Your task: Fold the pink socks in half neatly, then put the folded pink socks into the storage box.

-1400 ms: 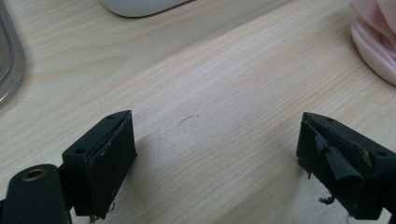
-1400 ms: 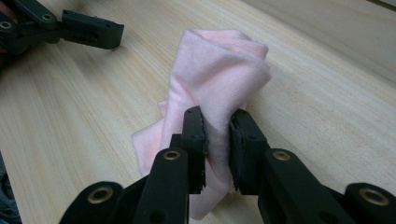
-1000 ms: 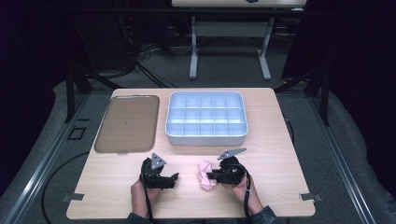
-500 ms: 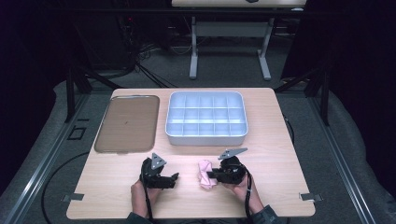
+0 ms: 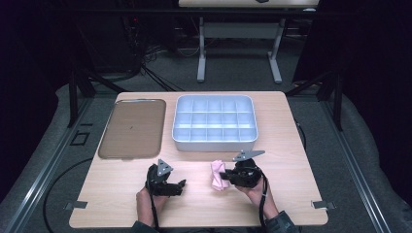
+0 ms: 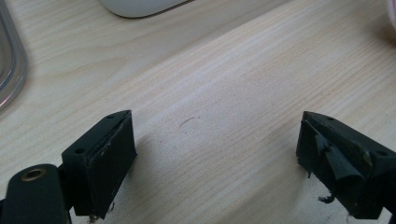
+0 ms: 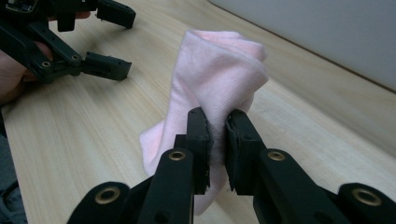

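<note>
A small pink cloth (image 5: 218,175) lies crumpled on the wooden table near its front edge, right of centre. My right gripper (image 5: 227,175) is shut on it; in the right gripper view both jaws pinch a fold of the pink cloth (image 7: 215,79), which stands up above them. My left gripper (image 5: 181,184) rests on the table to the left of the cloth, a hand's width away, open. In the left gripper view its jaws stand wide apart over bare wood with nothing between them (image 6: 215,154). The left gripper (image 7: 109,39) also appears at the upper left of the right gripper view.
A white tray with several compartments (image 5: 214,142) sits at the back centre of the table. A flat brown tray (image 5: 128,127) lies to its left. Table legs and cables stand on the floor beyond the table.
</note>
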`<move>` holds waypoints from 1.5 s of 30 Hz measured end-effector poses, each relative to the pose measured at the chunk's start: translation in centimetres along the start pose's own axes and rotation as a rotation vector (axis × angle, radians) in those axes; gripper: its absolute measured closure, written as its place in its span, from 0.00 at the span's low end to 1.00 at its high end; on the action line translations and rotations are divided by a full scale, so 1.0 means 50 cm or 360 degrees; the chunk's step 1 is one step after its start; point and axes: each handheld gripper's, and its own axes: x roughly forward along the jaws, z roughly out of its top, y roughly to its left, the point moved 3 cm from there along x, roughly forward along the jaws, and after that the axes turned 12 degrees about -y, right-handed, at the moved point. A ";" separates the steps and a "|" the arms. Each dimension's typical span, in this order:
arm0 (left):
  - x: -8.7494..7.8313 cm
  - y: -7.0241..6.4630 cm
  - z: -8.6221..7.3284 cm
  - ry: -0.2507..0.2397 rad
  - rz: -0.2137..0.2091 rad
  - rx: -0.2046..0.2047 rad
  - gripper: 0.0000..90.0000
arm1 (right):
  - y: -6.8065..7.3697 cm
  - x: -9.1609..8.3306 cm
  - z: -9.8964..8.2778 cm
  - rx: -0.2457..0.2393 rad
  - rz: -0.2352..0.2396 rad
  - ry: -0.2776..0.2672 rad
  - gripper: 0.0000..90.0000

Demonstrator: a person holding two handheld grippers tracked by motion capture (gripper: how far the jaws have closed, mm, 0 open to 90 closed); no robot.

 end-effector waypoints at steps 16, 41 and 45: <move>0.000 0.000 0.000 0.0001 0.0000 0.0001 0.13 | -0.023 -0.040 0.031 -0.0038 -0.0115 -0.0102 0.90; 0.000 0.000 0.000 0.0000 0.0000 0.0001 0.13 | -0.043 -0.108 0.085 -0.0130 -0.0256 -0.0232 0.90; 0.000 0.000 0.000 0.0000 0.0000 0.0002 0.13 | -0.045 -0.118 0.099 -0.0149 -0.0273 -0.0257 0.90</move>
